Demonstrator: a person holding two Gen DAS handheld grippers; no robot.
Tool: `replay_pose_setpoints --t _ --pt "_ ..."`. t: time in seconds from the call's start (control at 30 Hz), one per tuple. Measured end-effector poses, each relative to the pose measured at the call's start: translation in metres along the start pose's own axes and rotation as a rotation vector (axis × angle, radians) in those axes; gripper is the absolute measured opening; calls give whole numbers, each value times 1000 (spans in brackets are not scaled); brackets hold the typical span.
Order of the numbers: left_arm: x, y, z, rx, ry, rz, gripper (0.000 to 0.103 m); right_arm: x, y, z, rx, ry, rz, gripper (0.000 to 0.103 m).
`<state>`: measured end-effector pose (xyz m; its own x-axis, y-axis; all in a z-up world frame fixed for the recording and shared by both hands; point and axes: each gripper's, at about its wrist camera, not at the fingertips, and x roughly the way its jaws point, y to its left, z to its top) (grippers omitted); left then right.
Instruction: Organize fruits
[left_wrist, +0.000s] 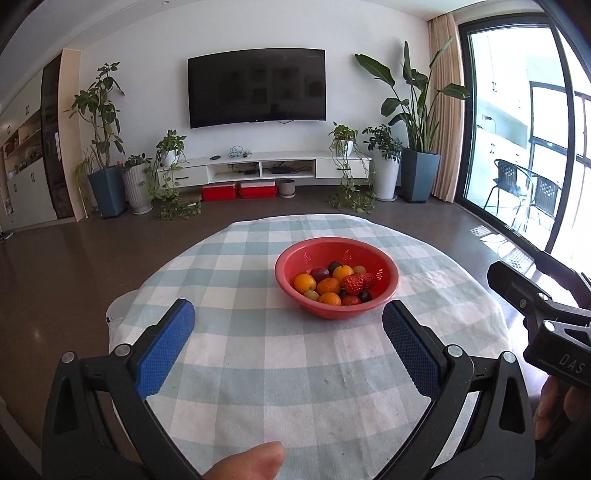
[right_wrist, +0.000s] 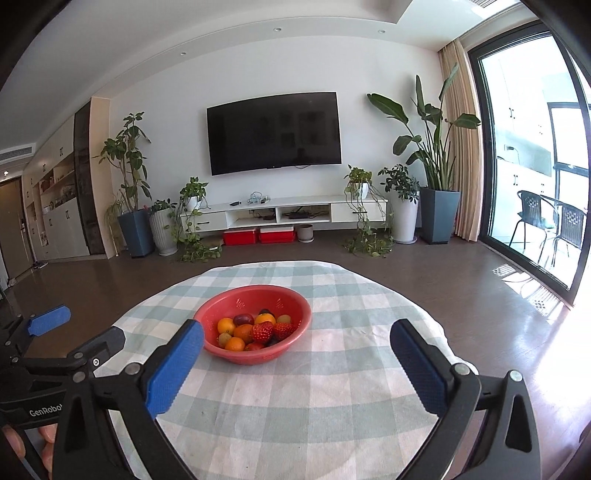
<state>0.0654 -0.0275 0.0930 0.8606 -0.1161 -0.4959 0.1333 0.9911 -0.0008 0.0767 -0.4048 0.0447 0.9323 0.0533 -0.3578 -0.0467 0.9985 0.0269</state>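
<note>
A red perforated bowl (left_wrist: 336, 280) sits on the checked tablecloth (left_wrist: 288, 369), toward 1 o'clock from the left gripper (left_wrist: 288, 325) and toward 11 o'clock from the right gripper (right_wrist: 297, 345). Both grippers hover over the cloth with jaws spread wide and nothing between them.

All the fruit in view lies heaped in the bowl: oranges (left_wrist: 328, 286), strawberries (left_wrist: 356, 282), dark plums (left_wrist: 319, 273) and pale grapes (left_wrist: 311, 294). That fits fruit already gathered as well as fruit waiting to be sorted out, so no move is settled.

Any grasp here should come from above, onto one piece on top, closing gently on soft fruit.

In the left wrist view, the front strawberry's long axis runs roughly 3 to 9 o'clock, its tip apparently toward 3. The oranges are round, with no clear axis.
</note>
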Motion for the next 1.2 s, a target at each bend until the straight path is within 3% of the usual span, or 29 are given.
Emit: replay_pose_setpoints --t 0.27,0.57,1.2 --pt "-7 2 -27 -49 95 10 103 -17 4 -23 9 81 -15 103" --pt "13 7 -56 -70 182 27 103 -7 -1 -48 61 232 -25 103" --pt "29 15 -69 -71 229 32 103 -2 11 -63 27 306 -11 103"
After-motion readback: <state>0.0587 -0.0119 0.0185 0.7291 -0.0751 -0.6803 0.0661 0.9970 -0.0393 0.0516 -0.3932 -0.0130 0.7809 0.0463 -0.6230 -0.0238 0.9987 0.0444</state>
